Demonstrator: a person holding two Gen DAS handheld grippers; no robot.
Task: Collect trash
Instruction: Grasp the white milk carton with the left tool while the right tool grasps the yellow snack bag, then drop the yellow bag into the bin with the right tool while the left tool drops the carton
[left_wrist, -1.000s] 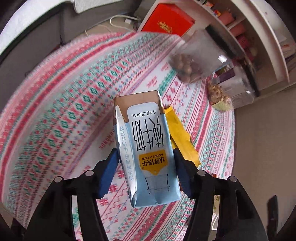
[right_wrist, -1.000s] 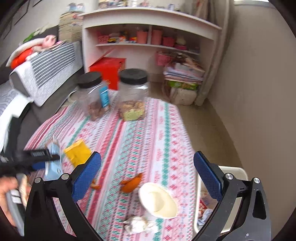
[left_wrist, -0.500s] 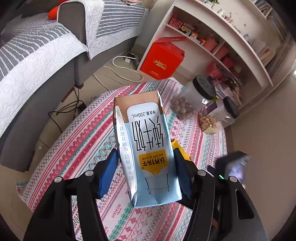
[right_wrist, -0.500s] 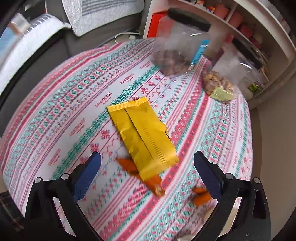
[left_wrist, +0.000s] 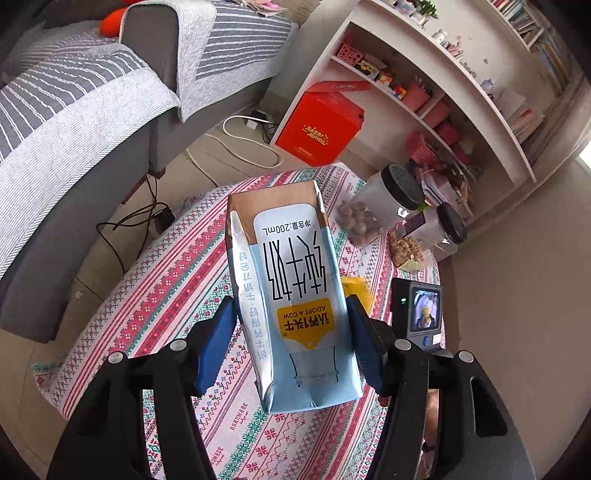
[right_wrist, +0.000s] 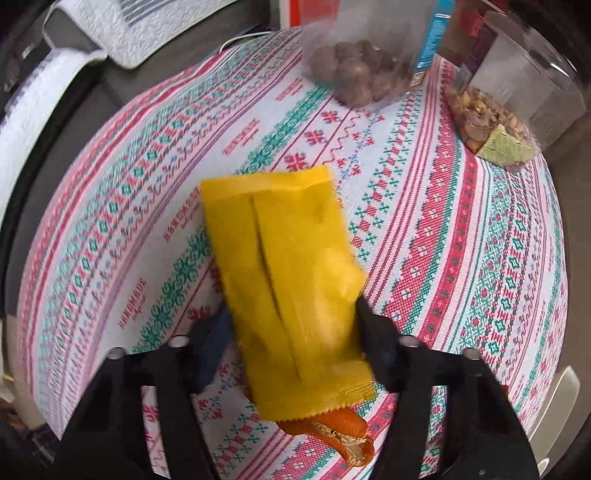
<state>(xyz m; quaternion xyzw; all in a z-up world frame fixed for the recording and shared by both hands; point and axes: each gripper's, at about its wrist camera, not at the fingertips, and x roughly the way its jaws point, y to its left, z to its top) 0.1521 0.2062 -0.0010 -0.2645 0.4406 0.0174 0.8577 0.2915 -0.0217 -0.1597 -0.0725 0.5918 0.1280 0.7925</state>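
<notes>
My left gripper (left_wrist: 288, 308) is shut on a light blue milk carton (left_wrist: 291, 266), held upside down above the round table with the patterned cloth (left_wrist: 166, 288). In the right wrist view my right gripper (right_wrist: 291, 310) points steeply down at the table. Its jaws are closing on a yellow wrapper (right_wrist: 280, 251), which bulges and crumples between the pads. A piece of orange peel (right_wrist: 340, 432) lies on the cloth just under the wrapper's near end. In the left wrist view the yellow wrapper (left_wrist: 356, 288) peeks out beside the carton, next to the back of the right gripper's camera unit (left_wrist: 421, 314).
Two clear jars with black lids, one of round nuts (left_wrist: 384, 206) and one of mixed nuts (left_wrist: 432, 240), stand at the table's far side. Past the table are a red box (left_wrist: 321, 129), a white shelf (left_wrist: 443, 85), cables on the floor and a grey sofa (left_wrist: 74, 110).
The right gripper came down over the yellow wrapper and its wide-open jaws closed in on it. The left gripper lifted the carton higher above the table, then stayed still.
</notes>
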